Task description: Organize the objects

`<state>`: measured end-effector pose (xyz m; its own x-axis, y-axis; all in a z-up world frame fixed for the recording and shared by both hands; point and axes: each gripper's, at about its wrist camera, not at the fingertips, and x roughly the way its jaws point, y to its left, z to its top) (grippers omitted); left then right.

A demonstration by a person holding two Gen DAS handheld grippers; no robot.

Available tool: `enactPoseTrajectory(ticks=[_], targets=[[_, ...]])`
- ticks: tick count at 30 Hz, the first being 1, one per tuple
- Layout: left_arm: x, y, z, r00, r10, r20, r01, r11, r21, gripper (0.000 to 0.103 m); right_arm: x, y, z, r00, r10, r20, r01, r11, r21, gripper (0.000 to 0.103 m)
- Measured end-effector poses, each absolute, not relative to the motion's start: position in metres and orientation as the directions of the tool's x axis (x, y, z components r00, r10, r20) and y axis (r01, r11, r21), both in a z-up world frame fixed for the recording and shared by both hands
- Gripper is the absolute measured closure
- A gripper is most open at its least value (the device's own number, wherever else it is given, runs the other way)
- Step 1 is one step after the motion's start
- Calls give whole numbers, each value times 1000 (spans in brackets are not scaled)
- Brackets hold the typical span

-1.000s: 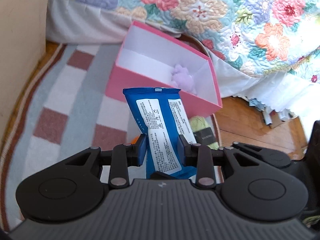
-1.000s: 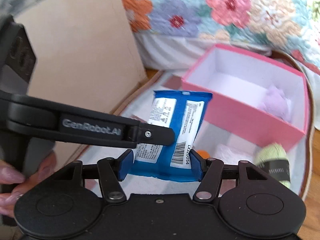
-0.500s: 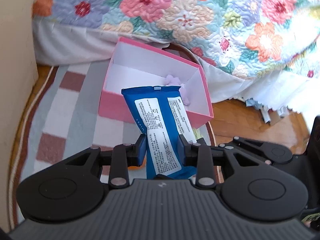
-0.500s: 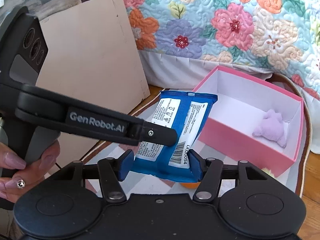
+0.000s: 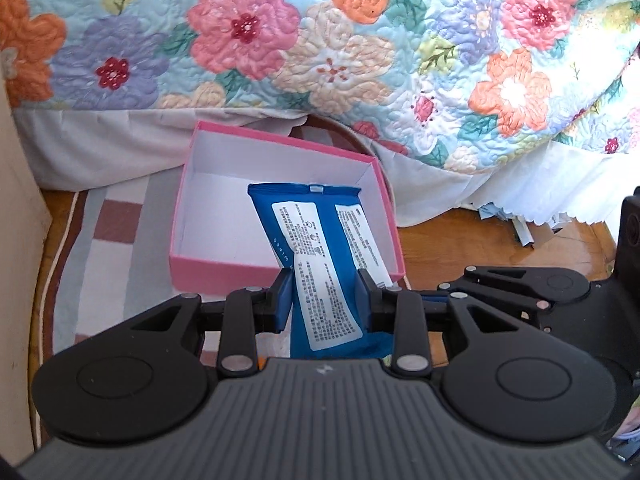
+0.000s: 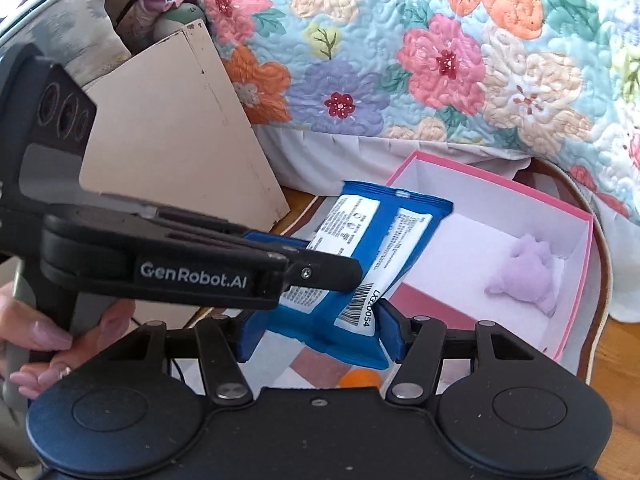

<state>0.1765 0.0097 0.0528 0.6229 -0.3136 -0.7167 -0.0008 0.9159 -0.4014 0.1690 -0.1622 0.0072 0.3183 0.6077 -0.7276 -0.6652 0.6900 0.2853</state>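
While both grippers clamp it, the blue packet (image 5: 320,264) hangs over the pink box (image 5: 224,268).

At lower centre of the left wrist view, the left gripper (image 5: 325,296) is closed on the packet's lower half, its top edge tilting left across the box's white interior. In the right wrist view the right gripper (image 6: 316,332) pinches the packet's bottom edge between blue pads, while the left gripper's black finger (lettered GenRobot.AI) crosses from the left of the frame onto the packet — a hand (image 6: 44,344) grips its handle at lower left. A purple plush (image 6: 524,276) lies inside the box at centre right. Behind, across the top, hangs a floral quilt (image 5: 332,52); a checked rug (image 5: 108,224) lies under the box.
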Motion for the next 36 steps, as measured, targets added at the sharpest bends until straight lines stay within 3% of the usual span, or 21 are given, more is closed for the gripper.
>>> enactPoseTrajectory(ticks=[11,36], targets=[[243,7,29,611,-314,-727,-26,909,-415,73,221,-170,-17,371,587,-719,-637,724,263,49],[361,4,-80,477,-335,-813,-65,909,-413,73,333,-171,-114,250,547,-799,-491,783,382,50]])
